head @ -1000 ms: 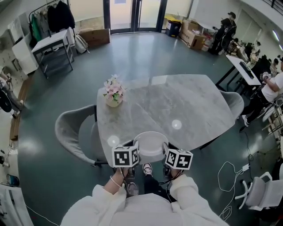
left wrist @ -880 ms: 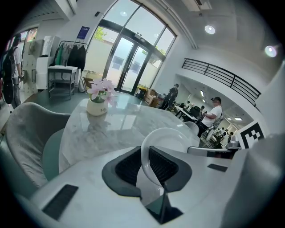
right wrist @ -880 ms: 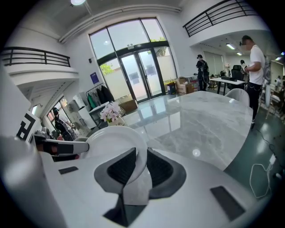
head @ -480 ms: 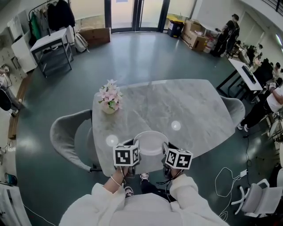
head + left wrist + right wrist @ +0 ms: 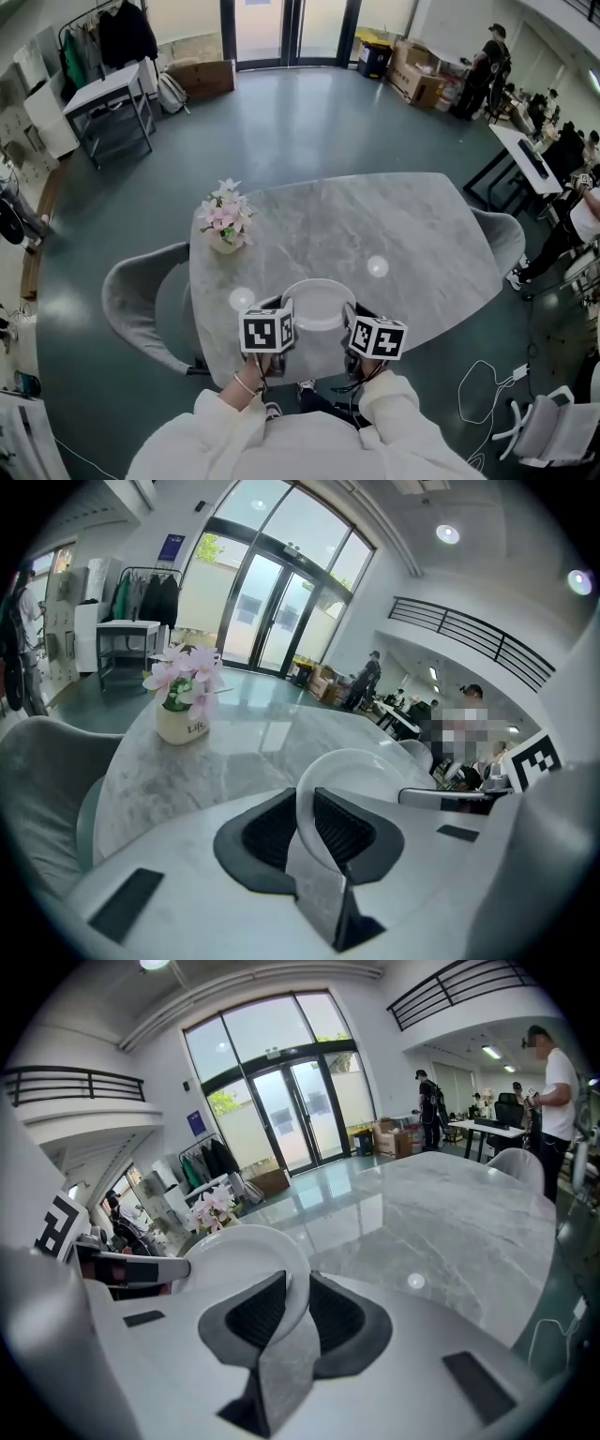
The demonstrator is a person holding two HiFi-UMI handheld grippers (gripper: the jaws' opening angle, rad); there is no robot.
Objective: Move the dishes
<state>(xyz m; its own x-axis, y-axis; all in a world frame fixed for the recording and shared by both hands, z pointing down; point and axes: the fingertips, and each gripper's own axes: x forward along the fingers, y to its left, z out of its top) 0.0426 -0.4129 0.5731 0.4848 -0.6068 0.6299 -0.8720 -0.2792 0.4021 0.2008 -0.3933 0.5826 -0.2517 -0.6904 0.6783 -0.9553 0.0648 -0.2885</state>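
Observation:
A white plate [image 5: 319, 304] hangs over the near edge of the grey marble table [image 5: 394, 234], held from both sides. My left gripper [image 5: 284, 319] is shut on the plate's left rim; in the left gripper view the white plate [image 5: 361, 771] runs edge-on between the black pads [image 5: 342, 827]. My right gripper [image 5: 349, 323] is shut on the right rim, and the right gripper view shows the plate [image 5: 239, 1265] clamped between its pads [image 5: 330, 1314].
A small vase of pink flowers [image 5: 223, 223] stands at the table's left side. Grey chairs [image 5: 141, 300] sit at the left and at the right [image 5: 502, 239]. People stand at desks at the far right [image 5: 487, 56].
The view has shifted slightly: table and vase sit a little farther left and lower in frame. The plate stays held between both grippers at the near edge.

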